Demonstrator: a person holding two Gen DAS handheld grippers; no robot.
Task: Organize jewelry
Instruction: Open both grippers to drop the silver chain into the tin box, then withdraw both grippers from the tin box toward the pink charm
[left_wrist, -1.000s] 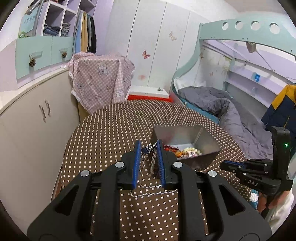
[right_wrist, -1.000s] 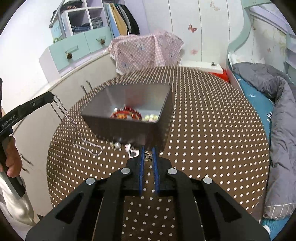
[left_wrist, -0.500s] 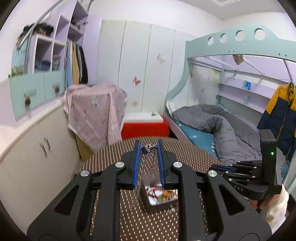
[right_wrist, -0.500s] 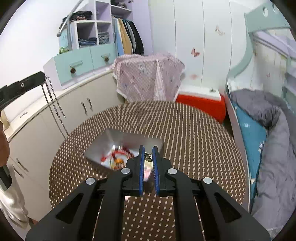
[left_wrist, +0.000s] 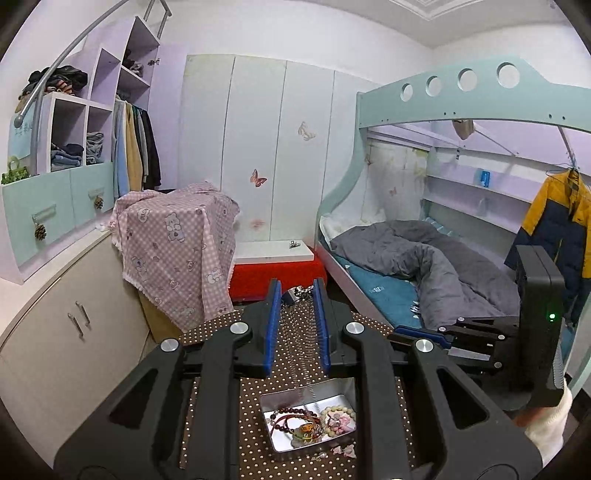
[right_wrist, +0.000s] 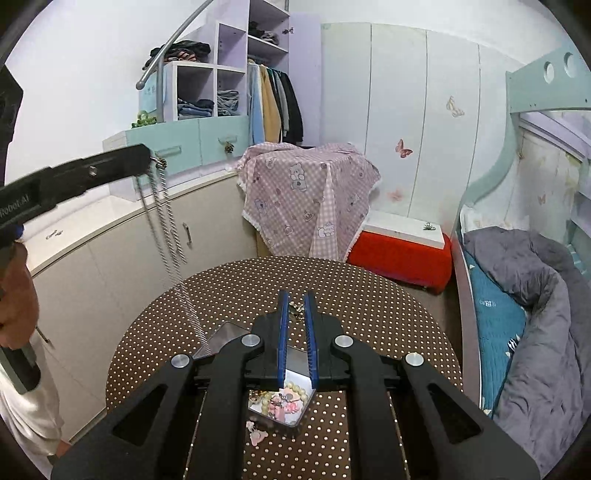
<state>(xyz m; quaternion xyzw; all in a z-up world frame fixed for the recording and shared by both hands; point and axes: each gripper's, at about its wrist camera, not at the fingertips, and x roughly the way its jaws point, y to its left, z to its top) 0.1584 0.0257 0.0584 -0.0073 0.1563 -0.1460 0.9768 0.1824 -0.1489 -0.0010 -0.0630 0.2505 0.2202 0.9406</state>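
While both grippers are held high above the round polka-dot bench (right_wrist: 369, 295), the bench's curved far edge lies open, with bare dotted cloth all along it and to the right. To the left the bench edge sits near the cream cabinets (right_wrist: 110, 266); beyond it stand a pink checked cloth (right_wrist: 306, 199) and a red box (right_wrist: 402, 258), and a bed (right_wrist: 517, 295) runs along the right.

A metal tin (left_wrist: 306, 398) sits on the bench below the grippers, open side up, holding red and pale bead bracelets (left_wrist: 314, 424). A few small pink pieces (right_wrist: 256, 435) lie on the cloth just beside its near edge.

Its jaws closed on a silver chain necklace (right_wrist: 162, 229) at one end, the left gripper (left_wrist: 297, 291) carries it clear of the bench. From the pinch 2 strands hang almost straight down, long axis vertical, and the lower end reaches the tin's left rim.

With jaws nearly closed, the right gripper (right_wrist: 295, 299) pinches a small metal piece (right_wrist: 294, 307) at its tips; what it is I cannot tell.
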